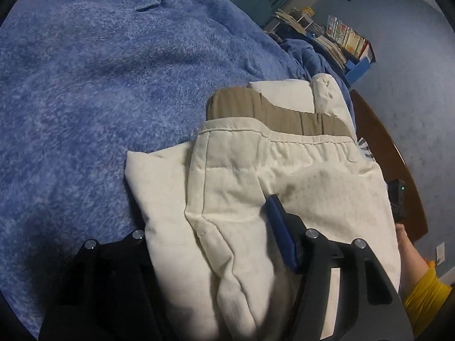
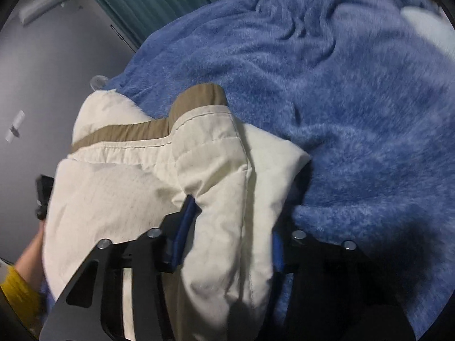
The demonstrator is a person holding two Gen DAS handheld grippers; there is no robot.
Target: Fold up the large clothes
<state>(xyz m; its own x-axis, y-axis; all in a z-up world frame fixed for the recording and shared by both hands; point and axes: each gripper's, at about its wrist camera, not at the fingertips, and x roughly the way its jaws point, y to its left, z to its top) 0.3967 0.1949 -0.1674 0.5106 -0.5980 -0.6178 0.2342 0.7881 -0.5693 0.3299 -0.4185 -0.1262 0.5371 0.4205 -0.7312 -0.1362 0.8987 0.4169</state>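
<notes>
A cream quilted garment (image 1: 256, 187) with a tan inner waistband (image 1: 256, 108) lies folded in a bundle on the blue fleece blanket (image 1: 85, 85). My left gripper (image 1: 216, 236) is shut on a thick fold of the cream garment, which bulges between its fingers; the blue pad (image 1: 280, 227) of the right finger shows. In the right wrist view the same cream garment (image 2: 142, 187) is bunched between my right gripper's (image 2: 230, 227) fingers, shut on it; one blue pad (image 2: 184, 221) shows. Each view shows the other gripper's edge beside the bundle.
The blue blanket (image 2: 341, 85) covers the bed all around. A wooden bed frame edge (image 1: 392, 153) and grey carpet lie to the right in the left wrist view. A bookshelf (image 1: 341, 37) stands far back. A yellow sleeve (image 1: 423, 289) shows at the right.
</notes>
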